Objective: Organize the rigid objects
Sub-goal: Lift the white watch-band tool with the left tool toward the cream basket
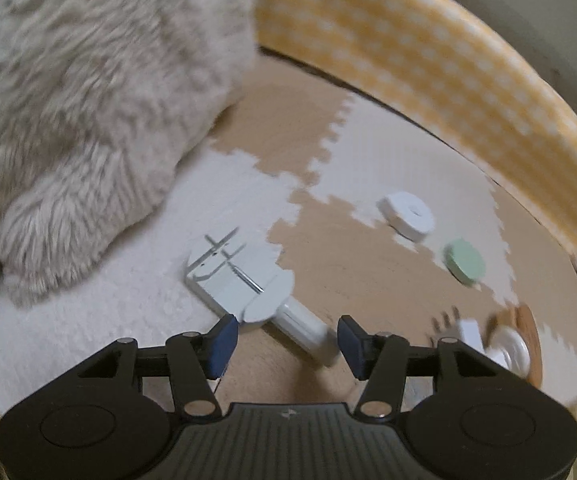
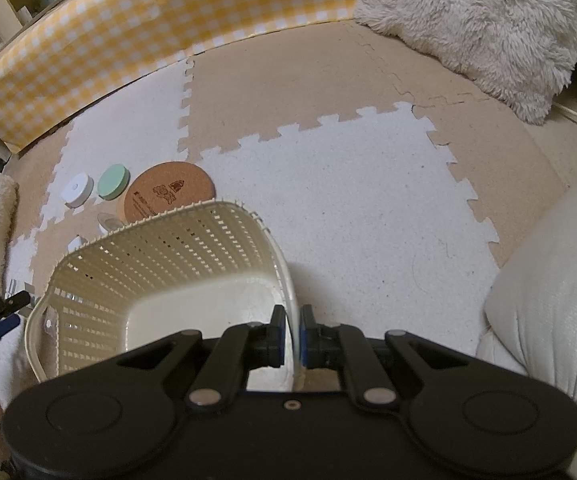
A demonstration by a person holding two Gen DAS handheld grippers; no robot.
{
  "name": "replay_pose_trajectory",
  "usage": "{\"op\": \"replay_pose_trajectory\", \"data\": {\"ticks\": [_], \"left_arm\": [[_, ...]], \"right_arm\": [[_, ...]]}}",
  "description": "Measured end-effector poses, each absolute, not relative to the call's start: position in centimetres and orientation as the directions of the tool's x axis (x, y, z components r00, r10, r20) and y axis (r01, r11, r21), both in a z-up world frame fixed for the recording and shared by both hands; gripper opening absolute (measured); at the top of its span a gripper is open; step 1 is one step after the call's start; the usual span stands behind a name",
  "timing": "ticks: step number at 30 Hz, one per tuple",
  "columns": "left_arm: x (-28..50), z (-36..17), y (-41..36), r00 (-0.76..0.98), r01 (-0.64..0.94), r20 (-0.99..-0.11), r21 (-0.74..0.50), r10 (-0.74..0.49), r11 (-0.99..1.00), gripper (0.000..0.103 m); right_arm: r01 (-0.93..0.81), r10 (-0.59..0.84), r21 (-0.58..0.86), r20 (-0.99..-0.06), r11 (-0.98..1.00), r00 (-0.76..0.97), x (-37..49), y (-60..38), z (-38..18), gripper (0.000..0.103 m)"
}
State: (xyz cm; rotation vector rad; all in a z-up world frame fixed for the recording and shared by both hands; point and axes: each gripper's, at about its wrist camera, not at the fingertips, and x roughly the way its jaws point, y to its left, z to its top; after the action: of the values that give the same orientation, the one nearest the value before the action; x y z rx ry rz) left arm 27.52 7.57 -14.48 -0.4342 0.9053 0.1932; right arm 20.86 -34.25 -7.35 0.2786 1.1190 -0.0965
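My left gripper [image 1: 286, 340] is open just above a white plastic holder [image 1: 248, 284] that lies on the foam floor mat, its stem between my fingertips. A white round case [image 1: 408, 216], a green disc [image 1: 463, 261] and a cork coaster [image 1: 524, 340] lie to the right. My right gripper [image 2: 293, 336] is shut on the rim of a cream lattice basket [image 2: 168, 256], which looks empty. Beyond the basket lie the white case [image 2: 76, 189], the green disc [image 2: 114, 181] and the cork coaster [image 2: 168, 196].
A yellow checked bumper [image 2: 128, 32] borders the mat at the back. A fluffy cushion [image 1: 80, 112] lies left of the holder and shows in the right wrist view [image 2: 484, 28]. A white padded seat [image 2: 548, 300] is on the right.
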Motion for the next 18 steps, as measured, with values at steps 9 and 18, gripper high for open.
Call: {"op": "replay_pose_trajectory", "data": {"ticks": [9, 18], "left_arm": [[29.7, -14.9, 8.0, 0.6, -0.429, -0.796, -0.236, 0.08, 0.872, 0.062], [30.4, -15.4, 7.0, 0.604, -0.371, -0.782, -0.107, 0.152, 0.922, 0.053]], "right_arm": [[0.066, 0.063, 0.101, -0.898, 0.993, 0.435, 23.1, -34.2, -6.2, 0.025], [0.012, 0.139, 0.161, -0.882, 0.987, 0.449, 23.3, -34.6, -6.8, 0.007]]}}
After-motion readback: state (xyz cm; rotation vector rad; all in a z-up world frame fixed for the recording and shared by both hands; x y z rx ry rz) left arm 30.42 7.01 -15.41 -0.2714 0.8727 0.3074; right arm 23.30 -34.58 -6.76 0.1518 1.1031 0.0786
